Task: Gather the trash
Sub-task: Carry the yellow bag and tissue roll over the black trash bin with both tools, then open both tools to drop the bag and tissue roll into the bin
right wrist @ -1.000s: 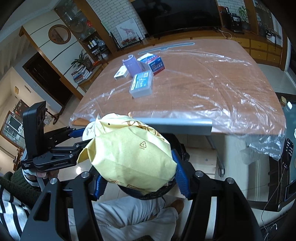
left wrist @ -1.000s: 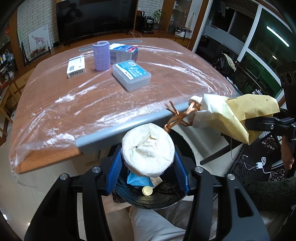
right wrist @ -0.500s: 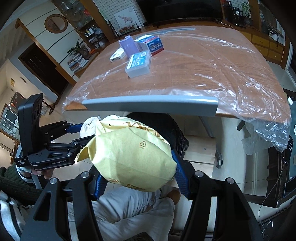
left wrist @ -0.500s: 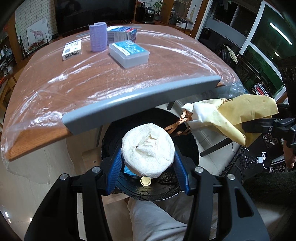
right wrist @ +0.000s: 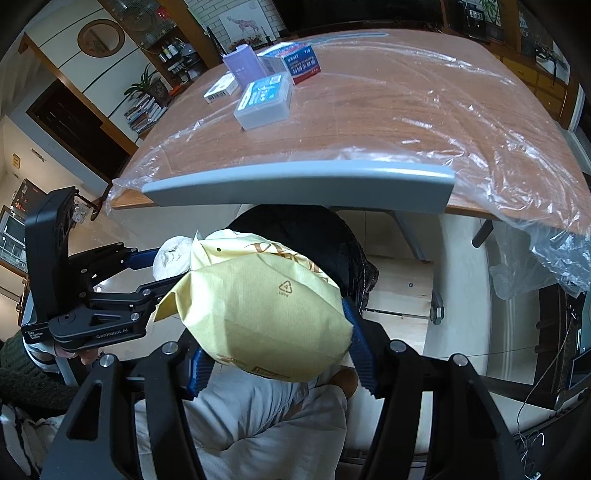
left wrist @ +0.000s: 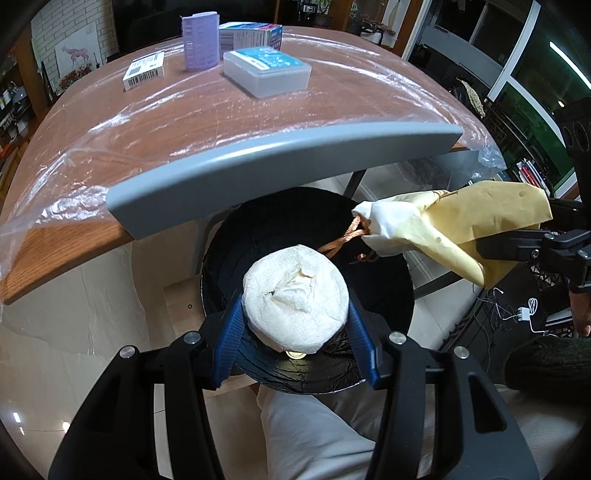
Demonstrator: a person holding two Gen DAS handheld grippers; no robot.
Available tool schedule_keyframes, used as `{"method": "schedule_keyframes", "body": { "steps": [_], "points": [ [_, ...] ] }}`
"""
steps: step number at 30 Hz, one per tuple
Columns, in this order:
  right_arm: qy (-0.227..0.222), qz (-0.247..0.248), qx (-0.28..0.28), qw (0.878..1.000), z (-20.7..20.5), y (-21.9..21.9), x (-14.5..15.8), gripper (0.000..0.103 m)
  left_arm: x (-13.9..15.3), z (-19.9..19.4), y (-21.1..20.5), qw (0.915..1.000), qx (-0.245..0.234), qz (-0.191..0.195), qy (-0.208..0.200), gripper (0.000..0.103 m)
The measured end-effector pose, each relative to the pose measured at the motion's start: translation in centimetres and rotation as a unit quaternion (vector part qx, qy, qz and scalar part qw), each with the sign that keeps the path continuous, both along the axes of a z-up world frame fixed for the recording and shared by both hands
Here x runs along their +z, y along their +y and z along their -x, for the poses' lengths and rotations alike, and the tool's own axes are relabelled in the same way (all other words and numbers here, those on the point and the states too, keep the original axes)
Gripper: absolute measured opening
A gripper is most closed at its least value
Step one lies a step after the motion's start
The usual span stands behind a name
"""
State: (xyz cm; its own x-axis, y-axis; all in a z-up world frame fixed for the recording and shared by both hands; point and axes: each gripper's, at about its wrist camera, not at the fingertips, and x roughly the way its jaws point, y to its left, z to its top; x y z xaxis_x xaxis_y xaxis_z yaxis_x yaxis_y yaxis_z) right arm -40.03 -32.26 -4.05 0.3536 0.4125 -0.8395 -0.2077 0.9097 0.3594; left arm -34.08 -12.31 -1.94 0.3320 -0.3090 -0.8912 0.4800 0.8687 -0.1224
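My left gripper (left wrist: pixel 295 317) is shut on a crumpled white paper wad (left wrist: pixel 295 295) and holds it over the open black trash bin (left wrist: pixel 280 229) below the table's front edge. My right gripper (right wrist: pixel 273 332) is shut on a crumpled yellow paper bag (right wrist: pixel 258 314) with a copper twine handle (left wrist: pixel 343 240), just right of the bin's rim. The bag also shows in the left wrist view (left wrist: pixel 480 225). The wad shows in the right wrist view (right wrist: pixel 171 258), beside the bag. The bin (right wrist: pixel 332 243) lies behind the bag there.
The wooden table (left wrist: pixel 221 122) under clear plastic sheet has a grey front edge strip (left wrist: pixel 280 162). At its far side stand a clear plastic box (left wrist: pixel 266 72), a purple roll (left wrist: pixel 199 42), a blue-white carton (left wrist: pixel 251 35) and a small white box (left wrist: pixel 144 70). My lap is below the bin.
Both grippers have drawn back from the table and dropped lower, so the bin's opening now lies under the wad. Both still hold their trash.
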Motion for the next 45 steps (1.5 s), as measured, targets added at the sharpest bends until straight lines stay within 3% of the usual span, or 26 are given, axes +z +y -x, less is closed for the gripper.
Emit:
{"method": "schedule_keyframes", "body": {
  "steps": [45],
  "points": [
    [0.053, 0.078, 0.011, 0.996, -4.4, 3.4, -6.2, 0.060, -6.4, -2.1, -2.8, 0.9971, -0.020, -0.065, 0.035, 0.054]
  ]
}}
